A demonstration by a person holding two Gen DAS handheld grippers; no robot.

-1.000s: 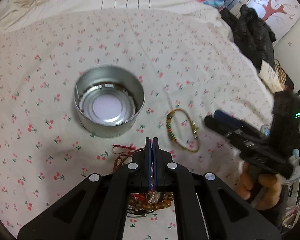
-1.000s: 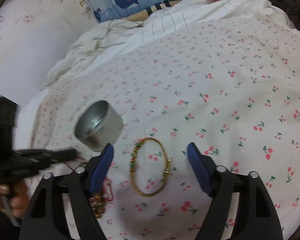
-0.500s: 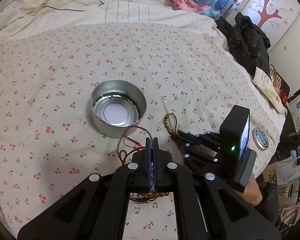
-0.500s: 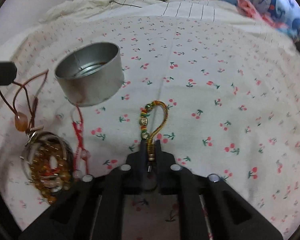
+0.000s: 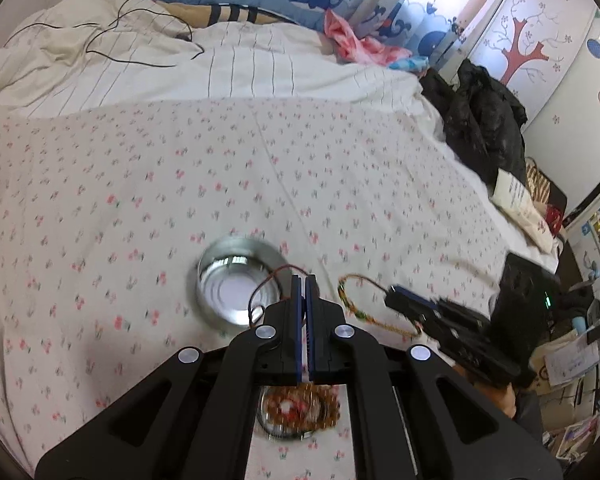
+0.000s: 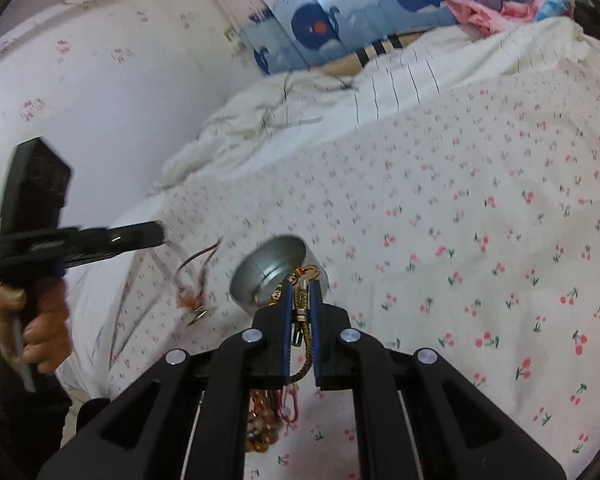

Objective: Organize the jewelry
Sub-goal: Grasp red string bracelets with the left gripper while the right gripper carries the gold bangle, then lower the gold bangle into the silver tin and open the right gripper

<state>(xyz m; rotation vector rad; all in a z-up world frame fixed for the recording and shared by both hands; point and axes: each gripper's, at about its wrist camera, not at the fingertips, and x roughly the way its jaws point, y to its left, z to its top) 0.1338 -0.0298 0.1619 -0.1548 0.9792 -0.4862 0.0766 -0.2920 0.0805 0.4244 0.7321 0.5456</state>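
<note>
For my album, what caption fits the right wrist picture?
Right hand-held gripper lifts a braided bracelet near the silver tin.

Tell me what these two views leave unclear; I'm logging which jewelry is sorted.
- Bead pile: left view, blurred, partly behind the left gripper.
- Tin contents: right view, seen side-on, motion-blurred.
- Cord pendant: right view, smeared.
- Bracelet clasp: mostly hidden by the right gripper.
</note>
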